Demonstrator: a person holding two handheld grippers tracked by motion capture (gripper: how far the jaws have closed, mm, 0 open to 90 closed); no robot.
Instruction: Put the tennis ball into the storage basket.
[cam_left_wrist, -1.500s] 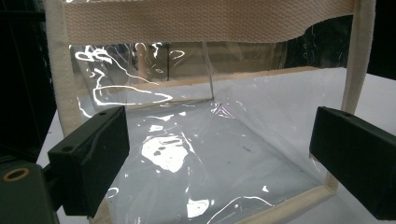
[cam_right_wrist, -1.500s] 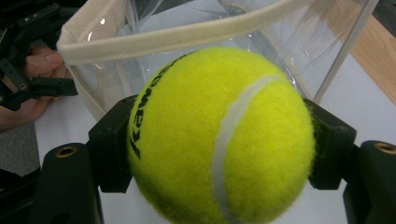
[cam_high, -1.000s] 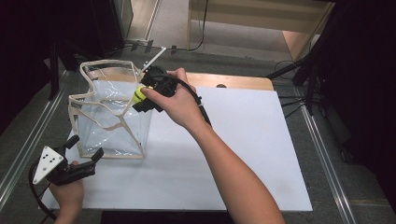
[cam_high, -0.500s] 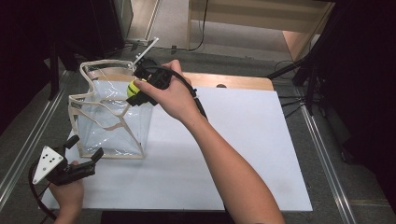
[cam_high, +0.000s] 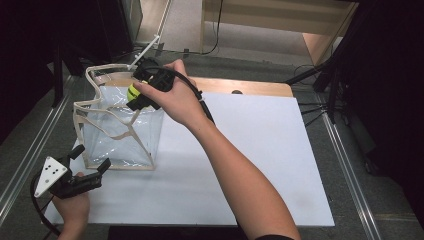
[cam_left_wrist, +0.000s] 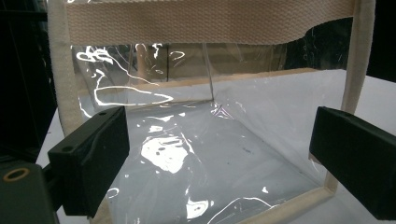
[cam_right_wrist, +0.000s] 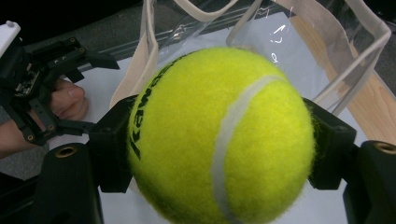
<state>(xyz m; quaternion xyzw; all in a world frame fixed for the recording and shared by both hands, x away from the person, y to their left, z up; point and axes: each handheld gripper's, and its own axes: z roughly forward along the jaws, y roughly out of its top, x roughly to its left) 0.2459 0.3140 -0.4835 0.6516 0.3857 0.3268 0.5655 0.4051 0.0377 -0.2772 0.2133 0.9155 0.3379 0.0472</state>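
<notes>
— One ball, one bag, and I see plenty of ways to miss. My right claw (cam_high: 134, 98) is clenched on the tennis ball (cam_right_wrist: 219, 135), both pads pressing its sides, and I hold it above the open mouth of the clear bag (cam_high: 120, 135).

— Where does the bag stand?

— Upright at the left of the white tabletop (cam_high: 260, 150), its cloth handles (cam_high: 107, 117) drooping across the opening. That is my first worry: if I let go from this height, the ball may strike a strap or the rim and bounce out onto the tabletop.

— And your other hand?

— My left claw (cam_high: 90, 161) rests near the bag's near corner, jaws released and standing wide, with the clear wall between them but nothing gripped. So the bag is unheld. I judge its soft walls could buckle or tip if the ball lands against one side.

— Anything else?

— The ball sits close to the edge of the opening rather than over its middle, as far as I can tell from above. I would lower it past the straps before releasing; a felt ball rolls far once loose.
</notes>
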